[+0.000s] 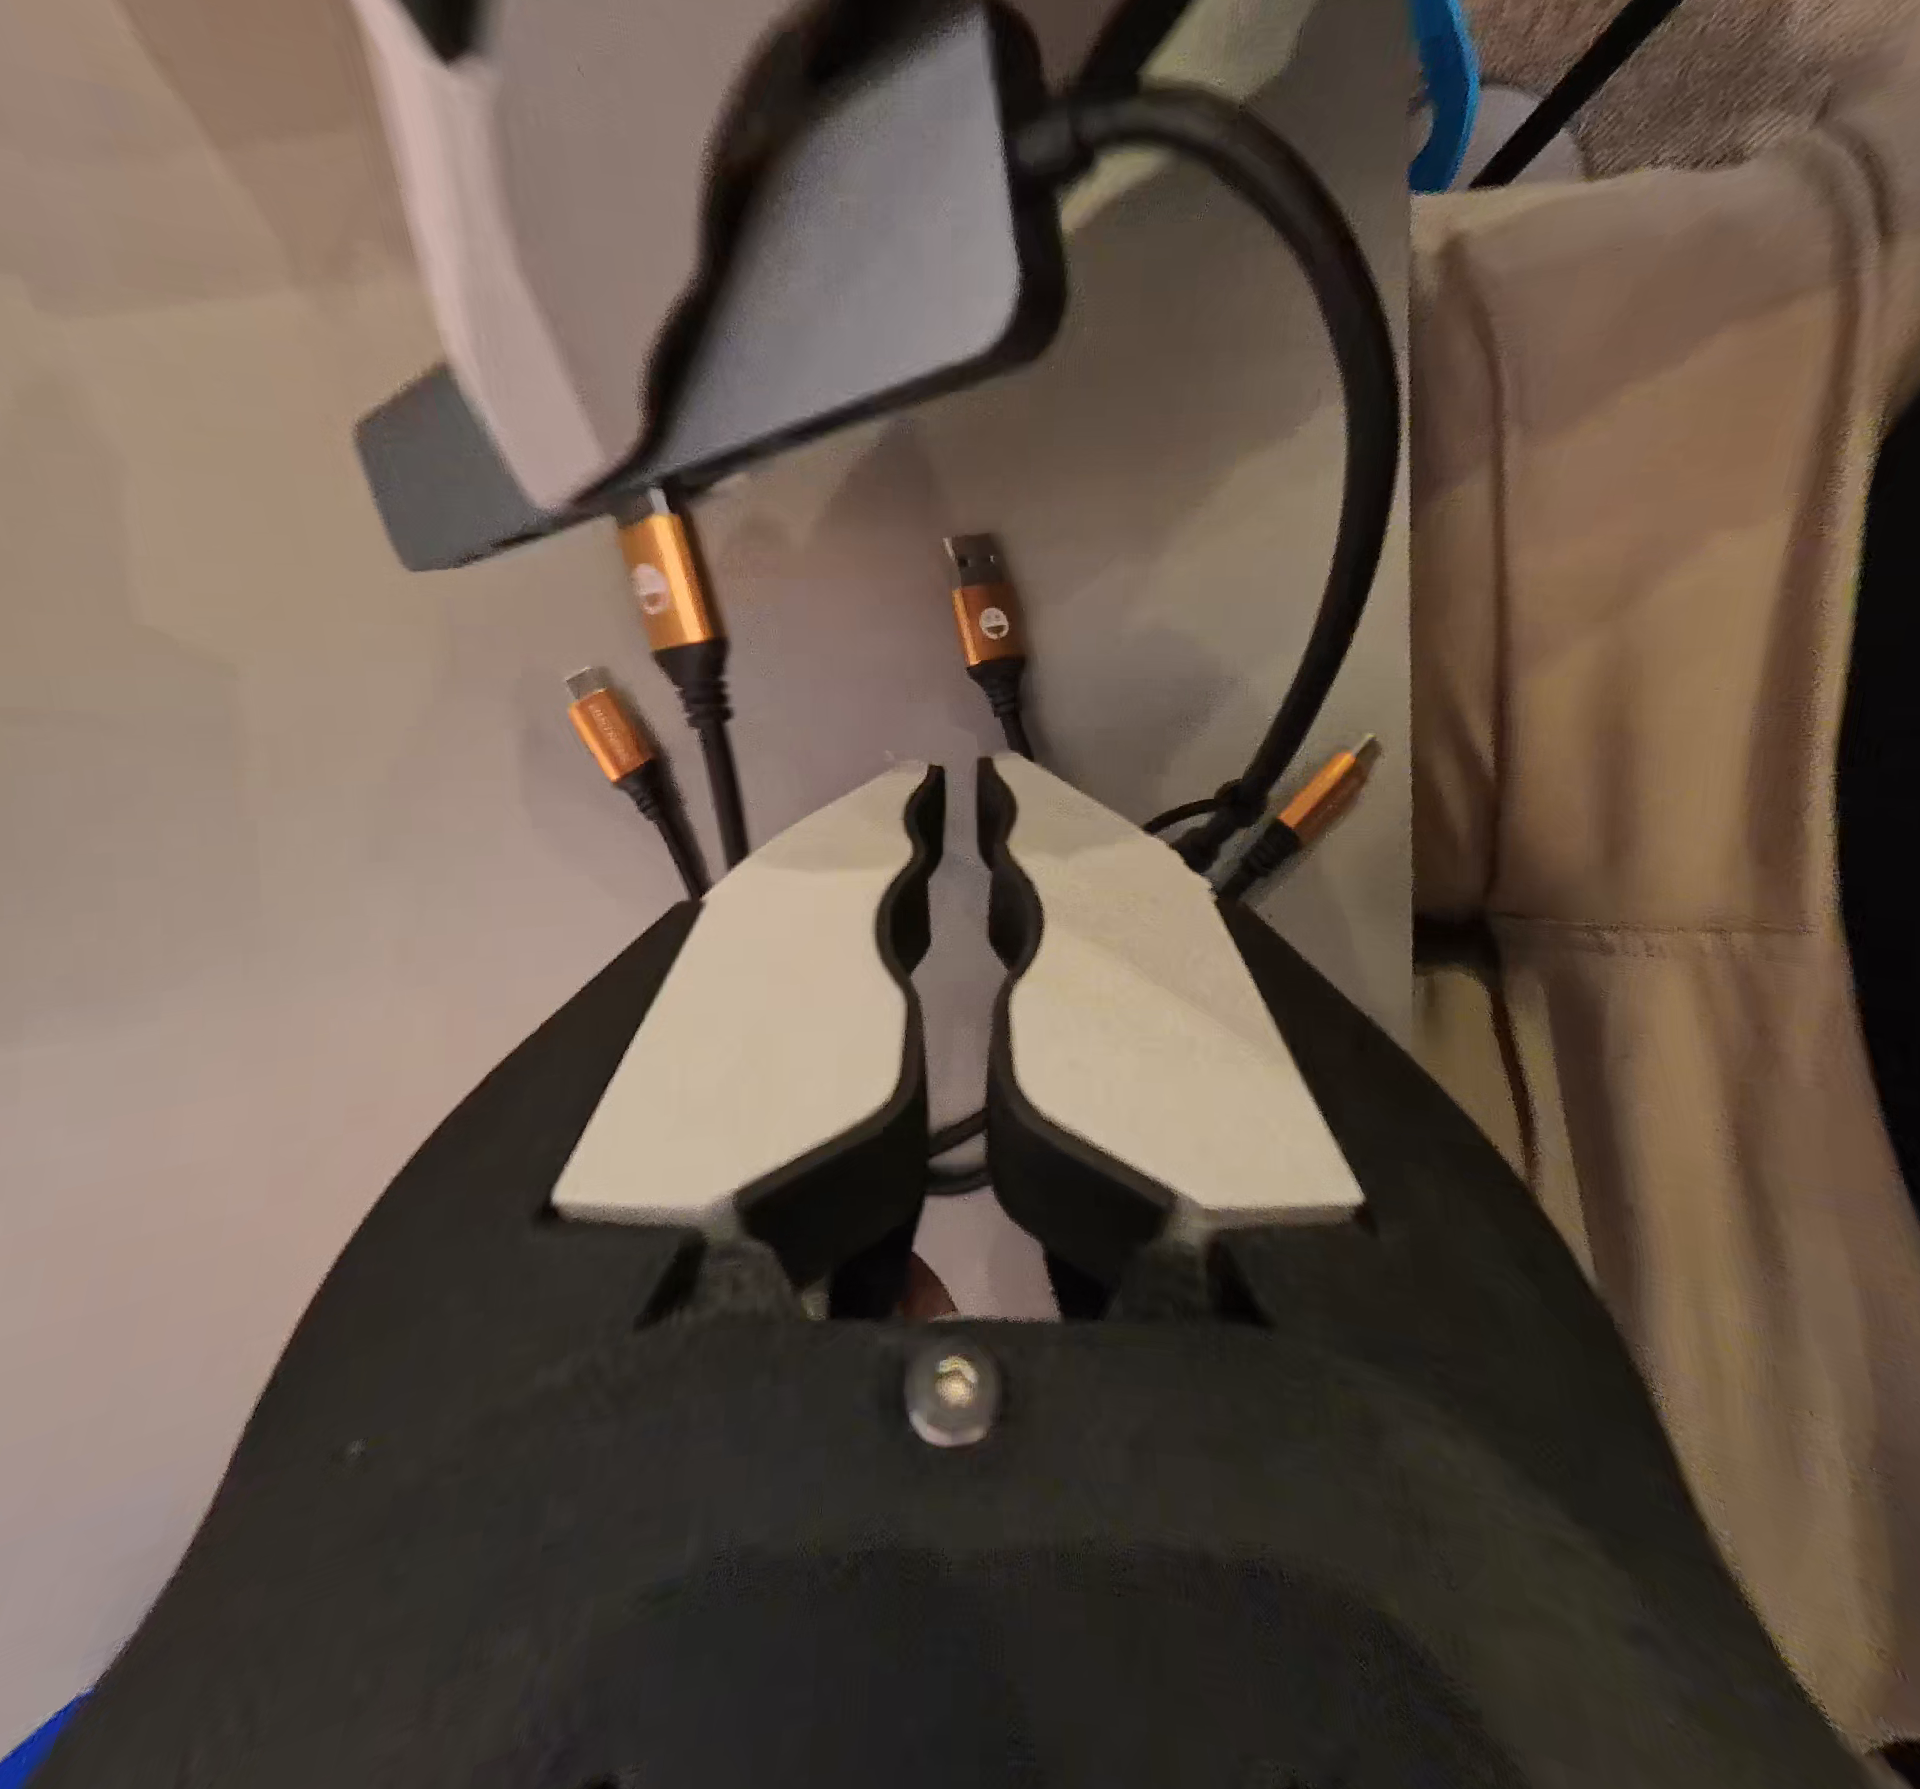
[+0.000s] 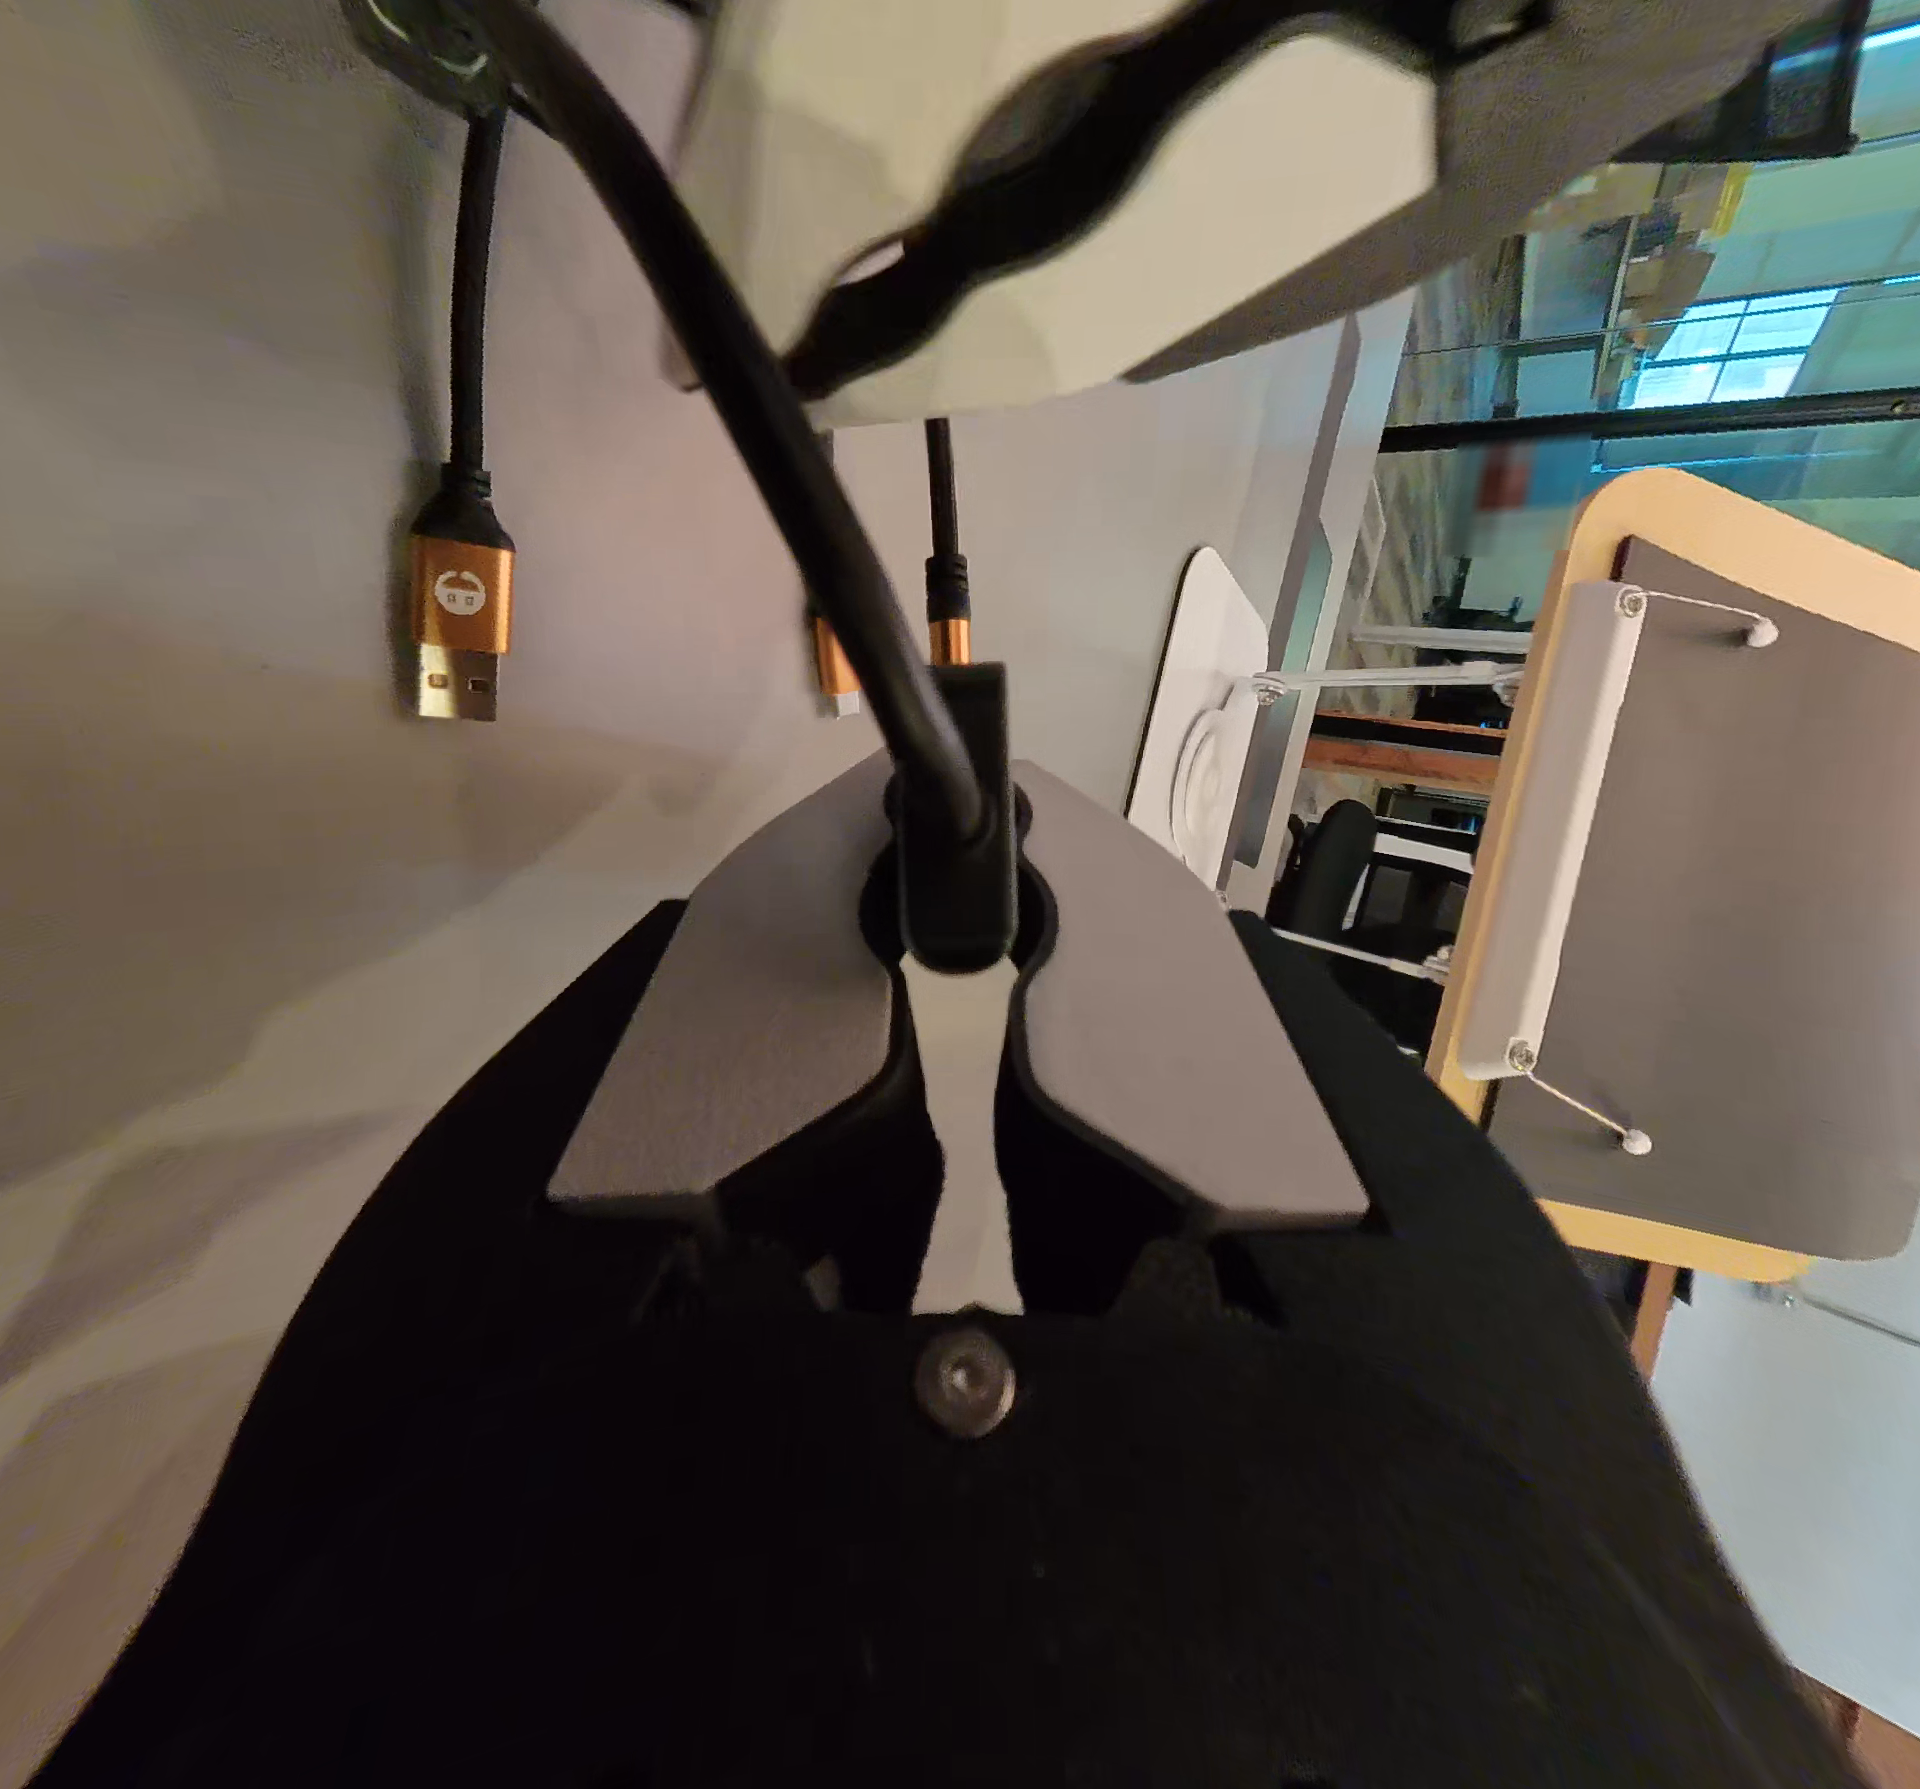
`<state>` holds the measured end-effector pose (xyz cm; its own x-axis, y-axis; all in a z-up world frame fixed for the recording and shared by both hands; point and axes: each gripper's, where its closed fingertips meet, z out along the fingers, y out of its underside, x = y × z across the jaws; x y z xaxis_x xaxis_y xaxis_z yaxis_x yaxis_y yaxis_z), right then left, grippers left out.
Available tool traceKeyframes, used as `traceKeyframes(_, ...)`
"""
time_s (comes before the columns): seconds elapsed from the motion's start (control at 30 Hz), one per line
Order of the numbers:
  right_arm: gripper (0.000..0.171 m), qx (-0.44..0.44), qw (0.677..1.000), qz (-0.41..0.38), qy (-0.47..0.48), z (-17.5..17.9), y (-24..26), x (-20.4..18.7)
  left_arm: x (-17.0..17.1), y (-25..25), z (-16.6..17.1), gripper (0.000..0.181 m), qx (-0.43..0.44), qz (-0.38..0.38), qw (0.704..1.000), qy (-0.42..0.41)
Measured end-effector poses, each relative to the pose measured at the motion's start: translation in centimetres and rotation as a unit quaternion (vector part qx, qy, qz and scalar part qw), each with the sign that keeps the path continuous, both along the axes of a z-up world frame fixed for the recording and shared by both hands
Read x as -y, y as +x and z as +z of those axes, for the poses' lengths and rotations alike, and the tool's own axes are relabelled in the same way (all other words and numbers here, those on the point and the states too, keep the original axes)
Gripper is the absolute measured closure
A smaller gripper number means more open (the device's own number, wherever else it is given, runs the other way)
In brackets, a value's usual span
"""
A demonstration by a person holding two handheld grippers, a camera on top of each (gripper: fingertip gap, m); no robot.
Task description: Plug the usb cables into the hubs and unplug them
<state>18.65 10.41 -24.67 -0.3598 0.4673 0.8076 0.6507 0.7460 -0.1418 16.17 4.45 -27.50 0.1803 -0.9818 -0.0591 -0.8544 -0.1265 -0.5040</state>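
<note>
A grey USB hub is held off the white table by my right gripper, which is shut on it. In the right wrist view the hub's dark end sits between the right gripper's pads. One orange USB-A plug sits in the hub's near edge. A second orange USB-A plug lies loose on the table; it also shows in the right wrist view. My left gripper is nearly shut with a thin gap and holds nothing, a little short of the loose plug.
Two small orange plugs lie on the table. The hub's thick black cable loops down to the right. Beige fabric borders the table's right edge. Boards with white plates stand beyond the table. The left gripper's tips are roughly 7 cm from the right gripper's.
</note>
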Motion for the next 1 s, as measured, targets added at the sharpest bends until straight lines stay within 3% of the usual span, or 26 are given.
traceKeyframes(0.23, 0.16, 0.025, 1.0, 0.008, -0.01, -0.6, 0.3, 0.9, 0.2, 1.6, -3.9, 0.16, -0.046, 0.001, 0.999, 0.025)
traceKeyframes(0.5, 0.16, 0.025, 0.999, 0.01, -0.02, -0.9, 0.3, 1.0, 1.2, 2.3, -4.2, 0.175, -0.044, -0.016, 0.999, 0.014)
traceKeyframes(0.6, 0.16, 0.024, 0.999, 0.008, -0.02, -0.9, 0.4, 0.9, 2.0, 2.3, -4.7, 0.159, -0.038, -0.023, 0.999, -0.024)
traceKeyframes(0.77, 0.16, 0.022, 1.0, 0.007, -0.022, -0.9, 0.3, 0.8, 1.2, 2.6, -4.7, 0.174, -0.034, -0.004, 0.999, -0.007)
traceKeyframes(1.0, 0.16, 0.01, 1.0, 0.005, -0.023, -0.7, 0.3, 0.7, -0.2, 1.6, -4.2, 0.175, -0.031, 0.021, 0.999, 0.007)
